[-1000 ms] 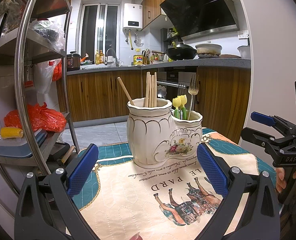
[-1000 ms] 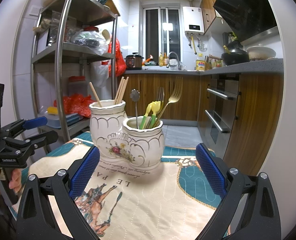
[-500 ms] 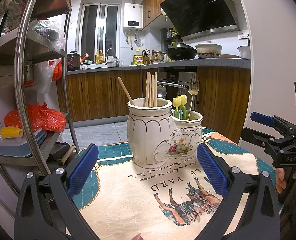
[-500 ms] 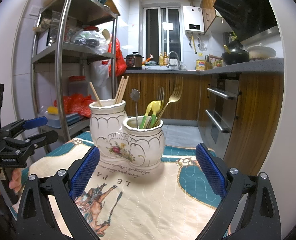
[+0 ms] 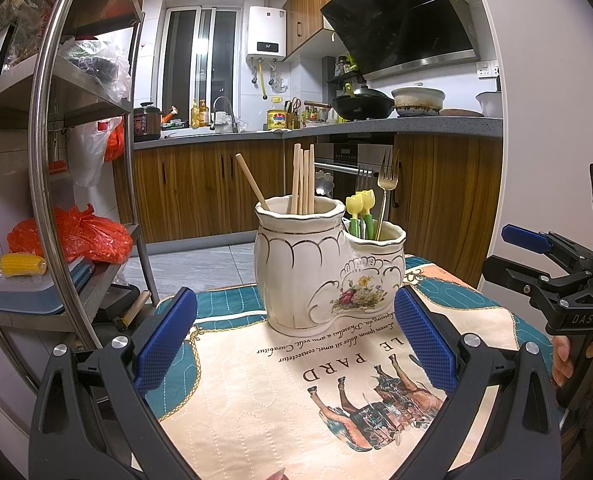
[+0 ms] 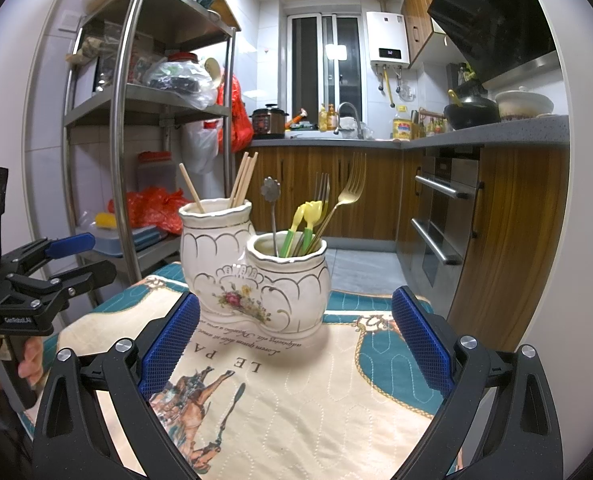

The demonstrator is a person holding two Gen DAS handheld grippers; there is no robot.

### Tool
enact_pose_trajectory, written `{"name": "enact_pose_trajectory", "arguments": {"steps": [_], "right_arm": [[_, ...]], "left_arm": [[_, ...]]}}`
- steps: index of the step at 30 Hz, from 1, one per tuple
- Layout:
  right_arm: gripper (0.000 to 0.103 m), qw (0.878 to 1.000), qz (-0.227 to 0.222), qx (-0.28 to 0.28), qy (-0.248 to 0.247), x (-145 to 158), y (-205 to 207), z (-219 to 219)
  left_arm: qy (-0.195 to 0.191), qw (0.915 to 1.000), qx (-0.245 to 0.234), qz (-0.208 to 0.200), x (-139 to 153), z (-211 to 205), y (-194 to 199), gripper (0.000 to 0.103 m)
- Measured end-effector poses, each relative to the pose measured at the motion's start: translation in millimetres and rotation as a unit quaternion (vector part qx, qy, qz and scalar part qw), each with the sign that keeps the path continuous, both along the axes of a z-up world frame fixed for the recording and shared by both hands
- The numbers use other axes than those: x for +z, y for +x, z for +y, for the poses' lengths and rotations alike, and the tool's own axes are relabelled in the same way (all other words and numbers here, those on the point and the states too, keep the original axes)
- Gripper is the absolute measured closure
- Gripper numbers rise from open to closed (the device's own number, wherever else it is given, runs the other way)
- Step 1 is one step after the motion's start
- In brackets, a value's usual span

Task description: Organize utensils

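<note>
Now, your left tongs (image 5: 294, 338) and right tongs (image 6: 294, 338) are gaping wide, gripping nothing | chopsticks (image 5: 303, 179) and forks (image 6: 346, 196) are standing upright in the twin-cup holder (image 5: 328, 268) on the bench mat (image 6: 296, 392).

bright, sharp, fisheye-warped edges

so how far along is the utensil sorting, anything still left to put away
Looks essentially done. The chopsticks stand in the taller cup of the ceramic holder; the forks, the yellow-green picks and a flower-topped spoon stand in the shorter cup. Nothing is in hand: the left tongs and right tongs are open and empty. No loose utensils show on the placemat.
</note>
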State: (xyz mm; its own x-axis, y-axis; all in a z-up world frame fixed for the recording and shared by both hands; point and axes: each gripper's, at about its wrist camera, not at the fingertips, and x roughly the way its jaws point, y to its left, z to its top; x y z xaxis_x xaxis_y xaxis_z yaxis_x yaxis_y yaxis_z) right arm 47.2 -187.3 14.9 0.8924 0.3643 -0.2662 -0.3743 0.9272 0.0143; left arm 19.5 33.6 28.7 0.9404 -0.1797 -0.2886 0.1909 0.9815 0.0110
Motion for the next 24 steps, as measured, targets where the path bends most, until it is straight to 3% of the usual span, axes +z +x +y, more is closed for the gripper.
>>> {"name": "enact_pose_trajectory", "arguments": {"steps": [14,18,24], "right_arm": [[0.007,1.0,0.0,0.0,0.0,0.0,0.3,-0.3],[0.007,1.0,0.0,0.0,0.0,0.1,0.2,0.0],[0.007,1.0,0.0,0.0,0.0,0.2,-0.1,-0.1]], "left_arm": [[0.0,1.0,0.003,-0.004,-0.6,-0.1,-0.6,0.006],[0.001,1.0,0.003,-0.008,-0.7,-1.0,-2.1,0.013],[0.0,1.0,0.003,-0.001,-0.6,-1.3,-0.7,0.012]]}}
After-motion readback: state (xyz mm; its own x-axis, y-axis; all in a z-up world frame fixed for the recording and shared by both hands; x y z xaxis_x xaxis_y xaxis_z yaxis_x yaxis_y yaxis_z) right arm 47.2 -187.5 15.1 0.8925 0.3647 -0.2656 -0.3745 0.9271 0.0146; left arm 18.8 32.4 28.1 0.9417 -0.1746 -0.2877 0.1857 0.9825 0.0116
